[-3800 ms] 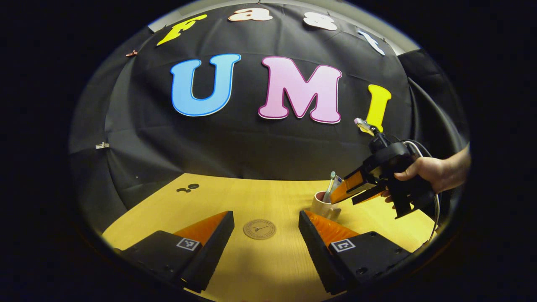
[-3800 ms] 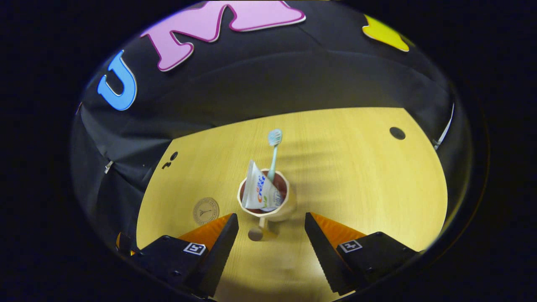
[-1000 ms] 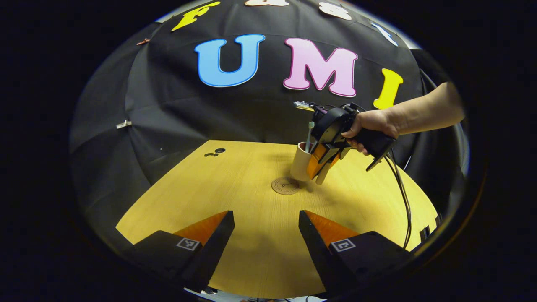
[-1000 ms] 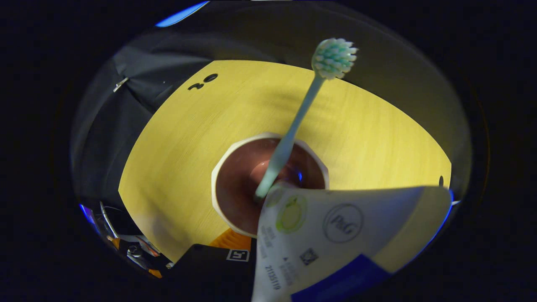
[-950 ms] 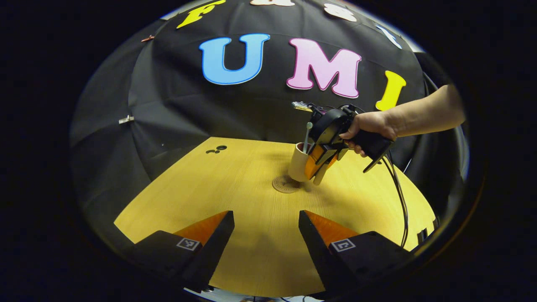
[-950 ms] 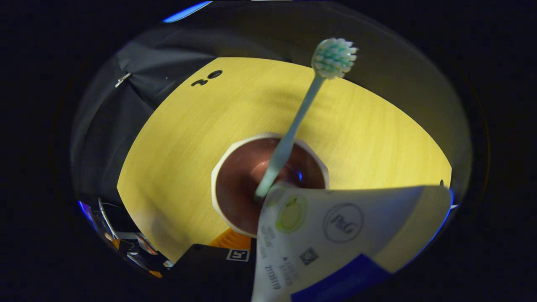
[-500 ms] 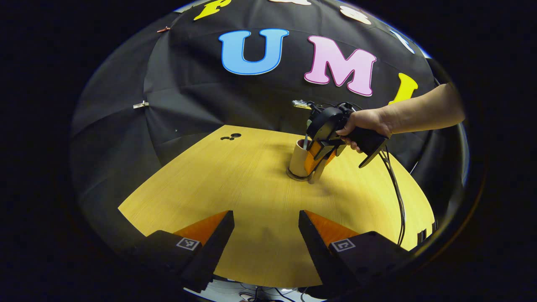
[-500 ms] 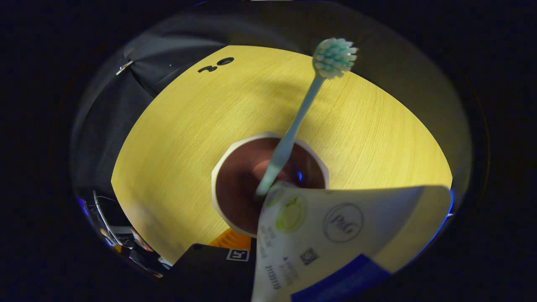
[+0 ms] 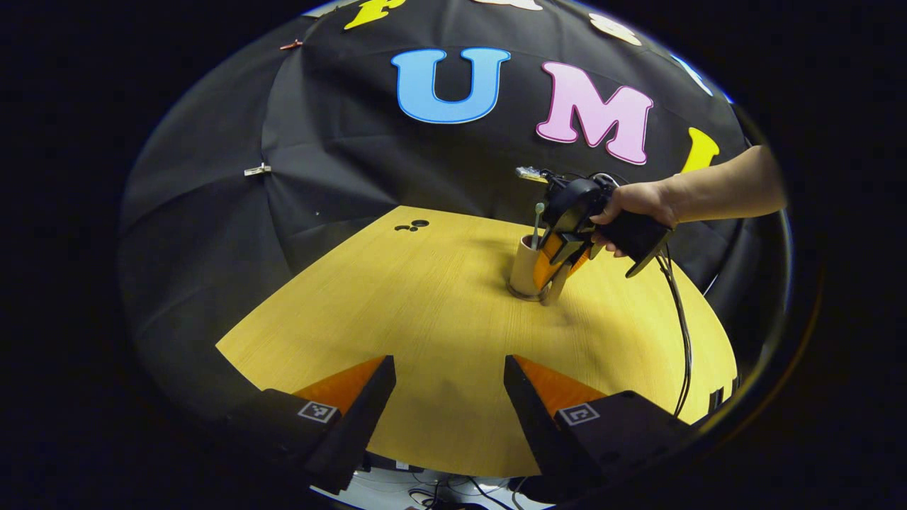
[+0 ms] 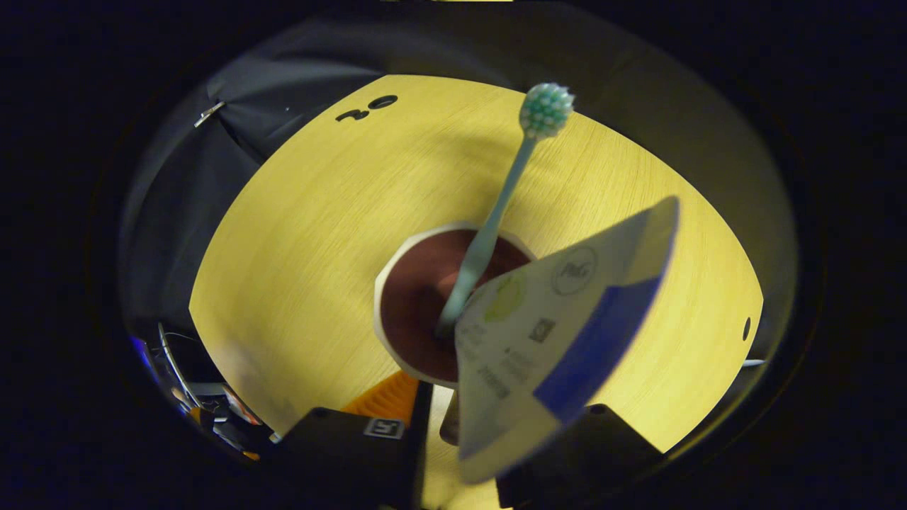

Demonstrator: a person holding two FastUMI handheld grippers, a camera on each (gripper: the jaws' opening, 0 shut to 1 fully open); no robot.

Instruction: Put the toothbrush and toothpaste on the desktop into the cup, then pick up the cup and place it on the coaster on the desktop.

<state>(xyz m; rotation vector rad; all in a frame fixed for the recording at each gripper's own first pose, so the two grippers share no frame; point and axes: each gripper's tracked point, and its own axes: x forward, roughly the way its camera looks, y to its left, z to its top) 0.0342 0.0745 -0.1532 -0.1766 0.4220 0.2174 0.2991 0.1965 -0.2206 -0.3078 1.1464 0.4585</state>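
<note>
Left gripper view shows one cup standing right of centre on the yellow worktop, with one toothbrush rising from it. The coaster peeks out as a thin dark rim under the cup's base. One hand enters from the right edge of the frame and holds the right gripper at the cup's right side; whether its jaws press anything I cannot tell. At the bottom of the frame the left gripper hangs over the near worktop edge with its jaws wide apart and nothing between them. A broad stretch of bare worktop lies between it and the cup, and more to the cup's left, up to two small dark holes near the far edge. Right gripper view looks down into the cup: one toothbrush leans toward the top of the frame, and one toothpaste tube leans to the lower right. The tube carries a round "P&G" mark; its smaller print is too fine to read. This gripper's fingers sit at the bottom edge, partly hidden by the tube.
</note>
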